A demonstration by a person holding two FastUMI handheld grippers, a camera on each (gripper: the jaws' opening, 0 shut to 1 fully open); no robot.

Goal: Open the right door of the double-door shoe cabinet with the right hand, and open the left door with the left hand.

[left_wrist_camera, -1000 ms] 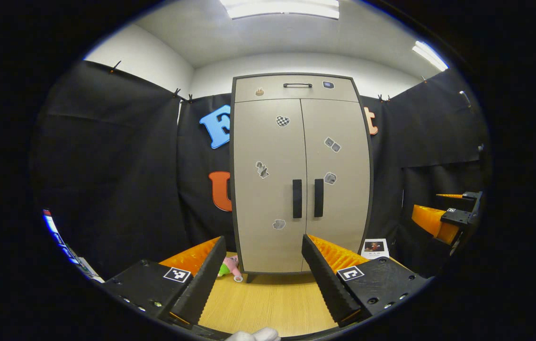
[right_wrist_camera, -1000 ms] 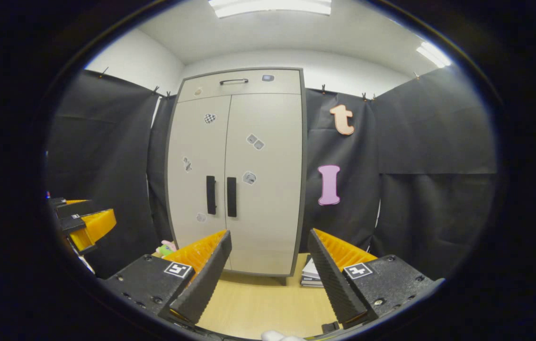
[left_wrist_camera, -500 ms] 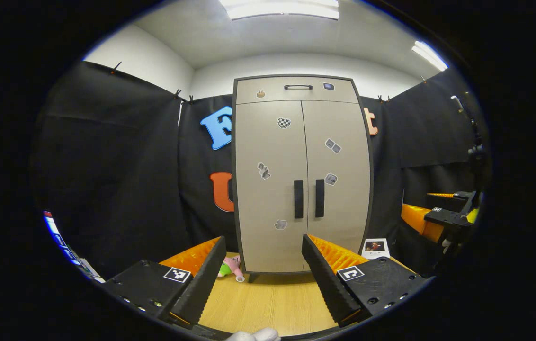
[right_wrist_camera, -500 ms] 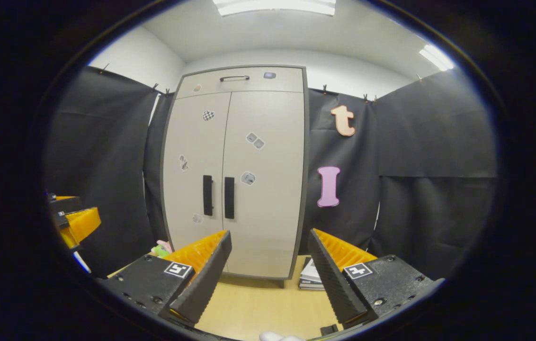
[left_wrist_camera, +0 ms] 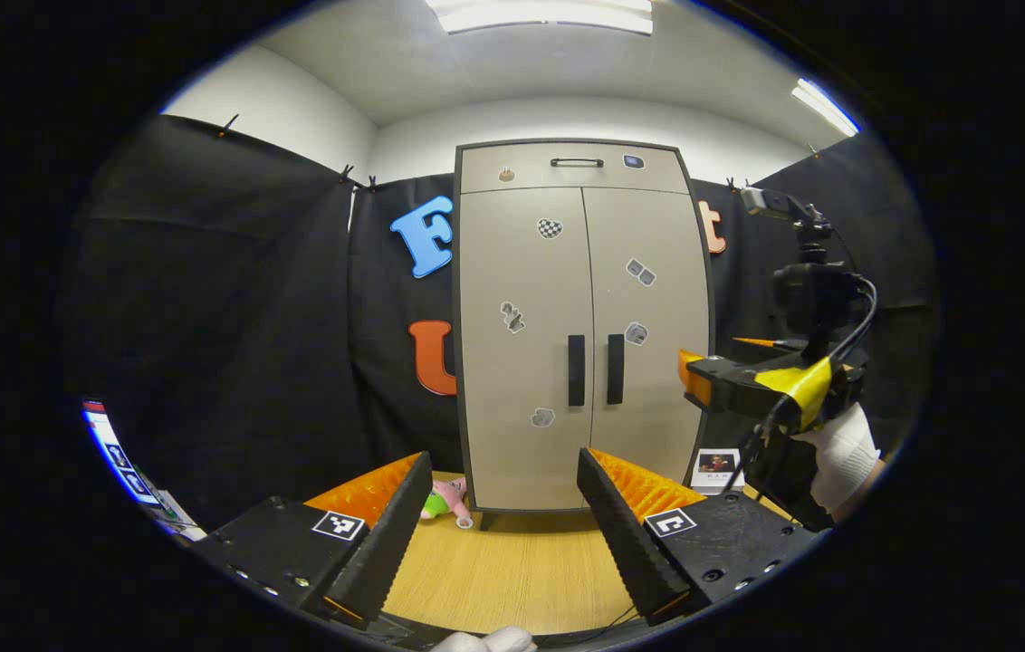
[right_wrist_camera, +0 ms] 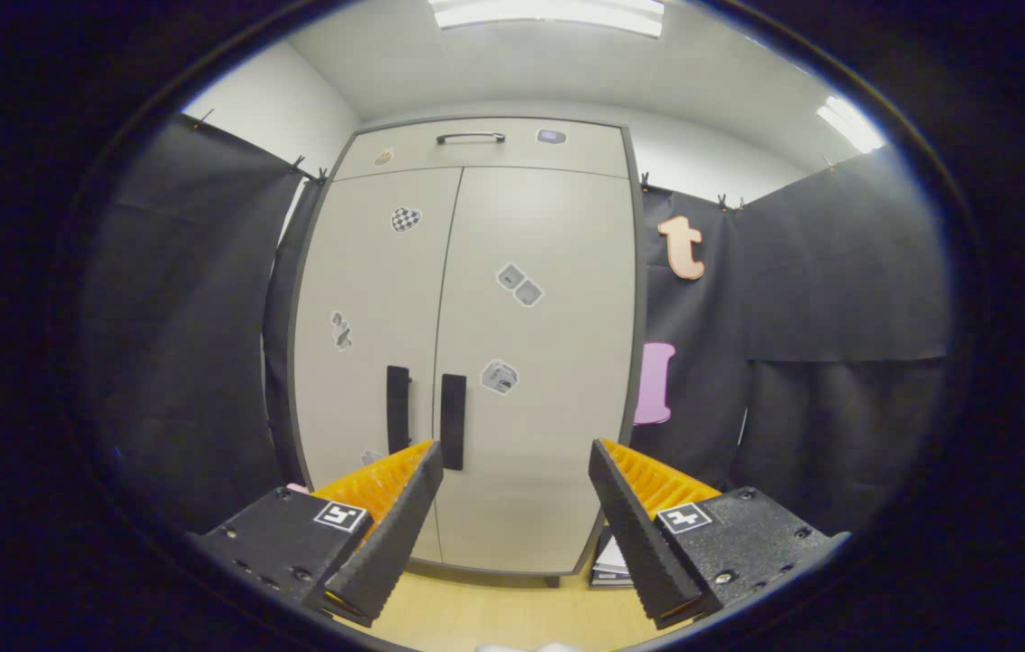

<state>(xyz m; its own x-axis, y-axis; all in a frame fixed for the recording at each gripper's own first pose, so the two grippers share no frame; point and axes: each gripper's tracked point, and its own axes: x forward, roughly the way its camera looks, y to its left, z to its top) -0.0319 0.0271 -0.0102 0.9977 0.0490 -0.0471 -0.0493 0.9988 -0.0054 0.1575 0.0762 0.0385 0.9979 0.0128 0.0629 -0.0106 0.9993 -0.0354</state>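
Shoe cabinet [left_wrist_camera: 580, 326] dead centre in left gripper view, both doors shut. Right claw [left_wrist_camera: 703, 376] now pushed in at 3 o'clock, was at rim. Left claw [left_wrist_camera: 499, 534] released, holding back over wood-grain surface [left_wrist_camera: 512, 570].

Right gripper view: cabinet looms larger, so approach underway. Right door's slim matte bar handle [right_wrist_camera: 453, 421] at 11 o'clock of right claw, released, not yet touching. Flat beige panels.

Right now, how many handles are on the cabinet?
3: one horizontal handle on the top drawer, and two vertical handles side by side at the centre seam, the left door's and the right door's.
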